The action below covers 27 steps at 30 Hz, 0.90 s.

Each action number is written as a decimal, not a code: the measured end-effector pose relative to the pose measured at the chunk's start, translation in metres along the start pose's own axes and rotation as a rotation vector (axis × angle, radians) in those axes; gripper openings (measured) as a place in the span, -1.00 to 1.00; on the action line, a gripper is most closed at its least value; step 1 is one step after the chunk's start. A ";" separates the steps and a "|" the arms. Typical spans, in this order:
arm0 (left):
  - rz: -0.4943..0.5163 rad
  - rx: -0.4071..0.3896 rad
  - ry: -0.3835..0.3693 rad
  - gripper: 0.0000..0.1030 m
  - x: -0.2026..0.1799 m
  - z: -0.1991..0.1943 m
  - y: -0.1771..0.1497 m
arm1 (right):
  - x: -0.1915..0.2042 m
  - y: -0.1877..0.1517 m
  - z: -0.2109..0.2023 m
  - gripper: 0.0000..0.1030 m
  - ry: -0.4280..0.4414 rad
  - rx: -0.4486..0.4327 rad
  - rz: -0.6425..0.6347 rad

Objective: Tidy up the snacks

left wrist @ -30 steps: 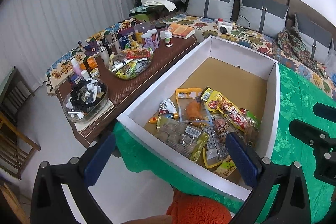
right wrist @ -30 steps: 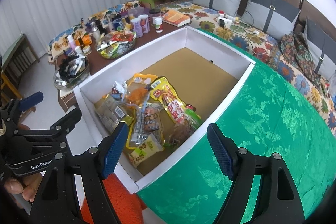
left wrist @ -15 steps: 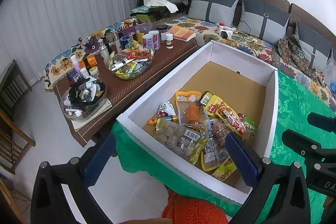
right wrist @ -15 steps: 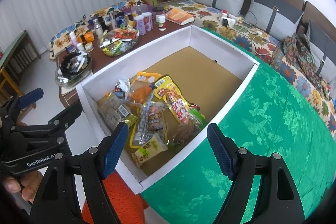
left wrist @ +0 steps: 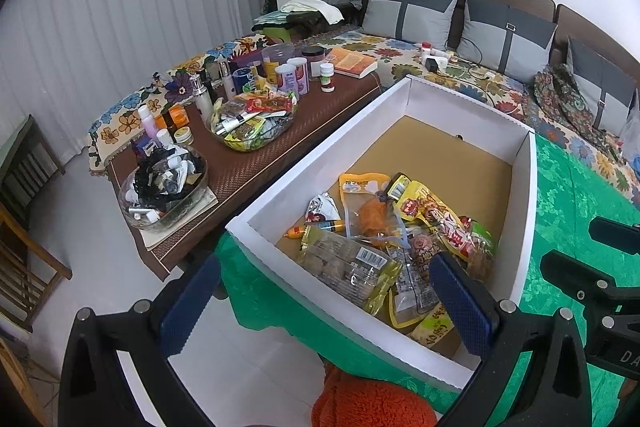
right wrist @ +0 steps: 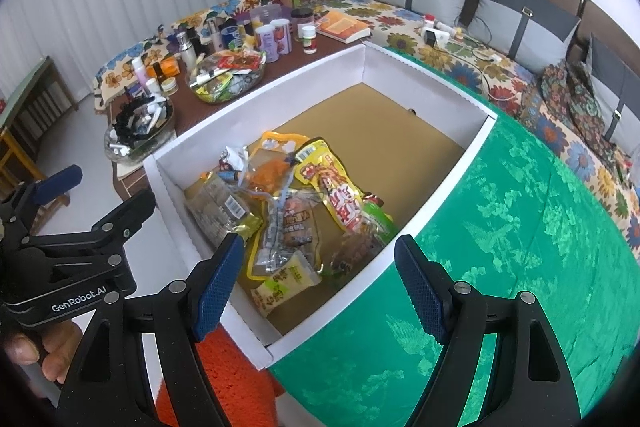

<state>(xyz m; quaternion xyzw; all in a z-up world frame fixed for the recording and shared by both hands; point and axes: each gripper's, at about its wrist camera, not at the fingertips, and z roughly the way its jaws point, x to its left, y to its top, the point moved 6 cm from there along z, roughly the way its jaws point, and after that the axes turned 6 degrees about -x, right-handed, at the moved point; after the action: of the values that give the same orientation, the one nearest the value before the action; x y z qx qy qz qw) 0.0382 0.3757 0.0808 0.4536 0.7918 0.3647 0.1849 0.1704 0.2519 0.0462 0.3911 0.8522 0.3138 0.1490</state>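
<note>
Green damask cloth (right wrist: 520, 227), woven with a glossy leaf pattern, is spread over the surface on which a large, shallow rectangular box (left wrist: 524, 195) is set; its walls are of white board with finely serrated cut edges, and its floor is plain tan cardboard. The snacks (left wrist: 400, 239) are heaped at the near end of that box, the far half of the floor being left bare: crinkled yellow foil pouches printed in red, a clear film pack (left wrist: 348, 259) of pale brown lumps with a barcode label, a small silver packet (left wrist: 322, 205), and a flat pale packet with green lettering (right wrist: 286, 283) nearest the corner. The left gripper (left wrist: 324, 303) is held above the near corner of the box with its jaws wide apart, nothing being gripped; the pads are blue and finely knurled on black angular arms. The right gripper (right wrist: 318, 287) is held over the box's near wall and the cloth, its jaws likewise set well apart and empty. Beside the box, a low brown woven-textured table (left wrist: 320, 123) is seen, crowded with round bottles and jars and two clear oval bowls (left wrist: 256, 131) of sachets and tubes. Behind, a floral-covered seat (left wrist: 460, 75) with grey square cushions is ranged along the white wall, and pleated white blinds are hung at left.
</note>
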 end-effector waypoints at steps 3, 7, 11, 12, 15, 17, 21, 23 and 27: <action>0.000 -0.001 0.008 0.99 0.000 0.000 0.000 | 0.001 0.000 0.000 0.57 0.001 0.002 -0.001; 0.007 -0.009 0.021 0.99 0.001 0.000 0.000 | 0.001 0.000 0.001 0.57 0.002 0.009 0.000; 0.010 -0.012 0.028 0.99 0.001 0.000 -0.001 | 0.000 0.000 0.002 0.57 0.003 0.014 0.002; 0.011 -0.012 0.029 0.99 0.001 0.000 0.000 | 0.000 -0.001 0.002 0.57 0.003 0.014 0.002; 0.010 -0.011 0.030 0.99 0.002 0.000 0.000 | 0.000 0.000 0.002 0.57 0.004 0.012 0.001; 0.010 -0.011 0.028 0.99 0.002 0.001 0.001 | 0.000 -0.001 0.002 0.57 0.005 0.011 0.001; 0.011 -0.013 0.028 0.99 0.002 0.001 0.001 | 0.000 -0.001 0.003 0.57 0.005 0.014 0.001; 0.012 -0.012 0.028 0.99 0.002 0.001 0.001 | 0.001 -0.002 0.004 0.57 0.007 0.016 0.002; 0.013 -0.013 0.027 0.99 0.001 0.001 0.001 | 0.001 -0.003 0.004 0.57 0.008 0.016 0.003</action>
<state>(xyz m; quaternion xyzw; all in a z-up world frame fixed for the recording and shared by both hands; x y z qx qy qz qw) 0.0382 0.3774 0.0810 0.4524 0.7891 0.3771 0.1745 0.1701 0.2533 0.0415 0.3922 0.8548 0.3086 0.1422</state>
